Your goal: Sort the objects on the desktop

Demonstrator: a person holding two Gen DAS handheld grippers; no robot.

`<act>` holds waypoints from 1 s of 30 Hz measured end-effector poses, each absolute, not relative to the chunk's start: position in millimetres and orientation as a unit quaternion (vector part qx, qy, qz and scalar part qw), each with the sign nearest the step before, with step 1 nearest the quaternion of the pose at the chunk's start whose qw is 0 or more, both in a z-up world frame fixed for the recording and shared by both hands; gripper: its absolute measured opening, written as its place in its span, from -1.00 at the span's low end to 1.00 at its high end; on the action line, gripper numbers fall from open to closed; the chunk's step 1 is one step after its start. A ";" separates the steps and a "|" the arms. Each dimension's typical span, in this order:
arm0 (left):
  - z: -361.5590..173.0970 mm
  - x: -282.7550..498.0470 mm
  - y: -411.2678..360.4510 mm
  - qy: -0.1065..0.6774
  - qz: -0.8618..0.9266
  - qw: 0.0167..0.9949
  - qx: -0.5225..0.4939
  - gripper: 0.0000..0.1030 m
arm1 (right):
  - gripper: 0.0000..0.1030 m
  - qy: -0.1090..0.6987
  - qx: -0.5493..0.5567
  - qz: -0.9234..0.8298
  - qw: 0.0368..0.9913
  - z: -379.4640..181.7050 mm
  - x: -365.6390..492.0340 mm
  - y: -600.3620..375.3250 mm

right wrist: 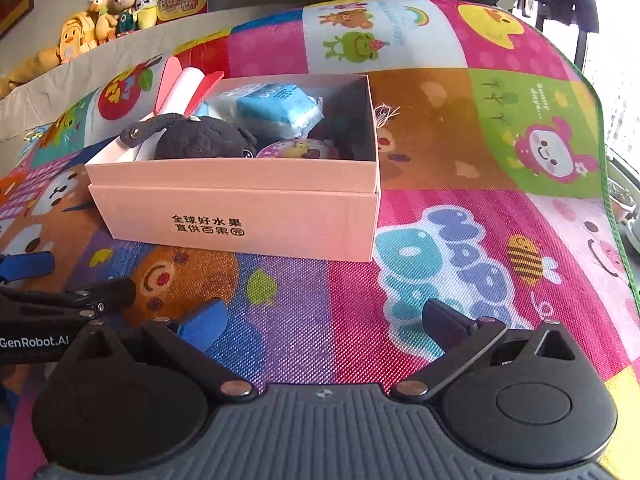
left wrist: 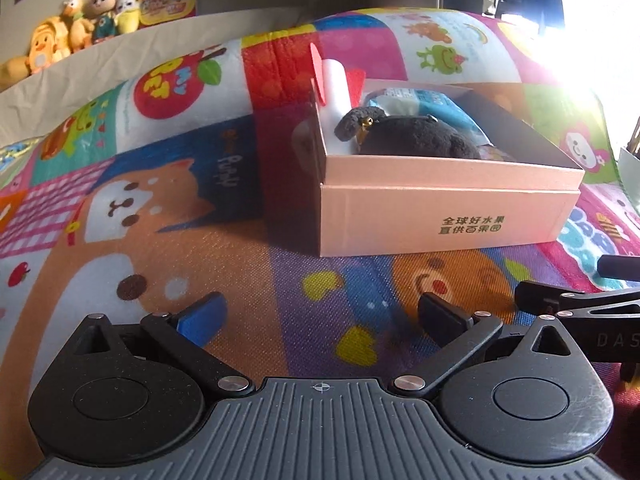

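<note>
A pink cardboard box (left wrist: 440, 216) (right wrist: 240, 220) stands on the colourful play mat. Inside it lie a dark grey plush toy (left wrist: 416, 136) (right wrist: 200, 140), a blue-and-white packet (left wrist: 432, 104) (right wrist: 276, 108), a white roll with red flaps (left wrist: 336, 84) (right wrist: 188, 88) and a round pink item (right wrist: 296, 150). My left gripper (left wrist: 320, 316) hovers open over the mat in front of the box, nothing between its fingers. My right gripper (right wrist: 324, 320) is open too, empty, near the box's front right corner. Each gripper shows at the edge of the other's view.
The cartoon-print mat (right wrist: 460, 240) covers the whole surface and drops away at the right edge (right wrist: 600, 160). Several plush toys (left wrist: 80, 20) (right wrist: 108, 12) sit on a ledge at the back left. A pale container (left wrist: 630, 176) stands at the far right.
</note>
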State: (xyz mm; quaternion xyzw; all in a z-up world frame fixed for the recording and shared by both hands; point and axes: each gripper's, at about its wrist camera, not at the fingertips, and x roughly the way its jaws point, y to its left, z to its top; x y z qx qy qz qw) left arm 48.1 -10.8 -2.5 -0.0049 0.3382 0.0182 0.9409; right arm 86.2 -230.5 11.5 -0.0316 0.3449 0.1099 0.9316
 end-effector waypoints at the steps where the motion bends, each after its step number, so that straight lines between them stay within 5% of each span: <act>1: -2.4 48.0 -11.2 0.338 0.018 0.941 -0.005 1.00 | 1.00 0.342 -0.030 0.105 0.933 10.9 84.4 -230.4; 30: -2.5 48.2 -10.8 0.339 0.018 0.941 -0.005 1.00 | 1.00 0.338 -0.032 0.101 0.935 10.4 82.8 -228.8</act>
